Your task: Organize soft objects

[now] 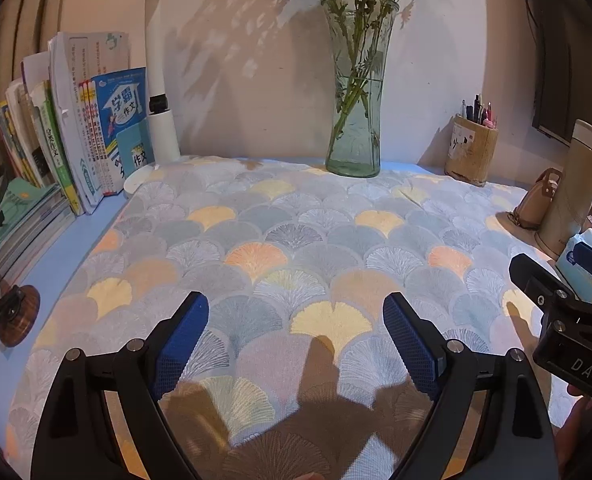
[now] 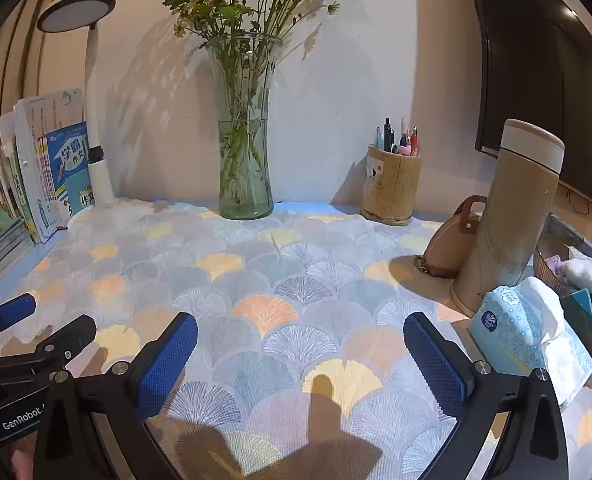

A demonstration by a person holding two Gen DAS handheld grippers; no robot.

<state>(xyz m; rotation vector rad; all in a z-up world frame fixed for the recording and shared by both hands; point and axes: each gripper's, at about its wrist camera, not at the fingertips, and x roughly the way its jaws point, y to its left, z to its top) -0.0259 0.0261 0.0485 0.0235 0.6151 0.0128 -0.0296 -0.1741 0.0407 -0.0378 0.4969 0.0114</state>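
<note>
- Left claw (image 1: 296,336), in its own wrist view, is spread wide with nothing between the blue pads (image 1: 184,340); it hangs over the fan-patterned cloth (image 1: 280,240) on the desk, near of the glass vase (image 1: 354,88).
- Right of the vase in this view: one pen holder (image 1: 472,152), one flask (image 1: 576,184), and a sliver of the tissue pack (image 1: 576,264).
- Right claw (image 2: 300,352), in its view, is likewise spread and empty, the tissue pack (image 2: 524,328) just beside its right finger, well right of the vase (image 2: 246,132).
- One basket (image 2: 584,320) (holding fluffy bits, too small to count) sits beyond the pack.
- I judge the pack is next: pinch gently across its middle so it doesn't crumple or nudge the flask (image 2: 512,216).
- One lamp (image 2: 92,92) and a row of books (image 2: 52,172) stand left of the vase.
</note>
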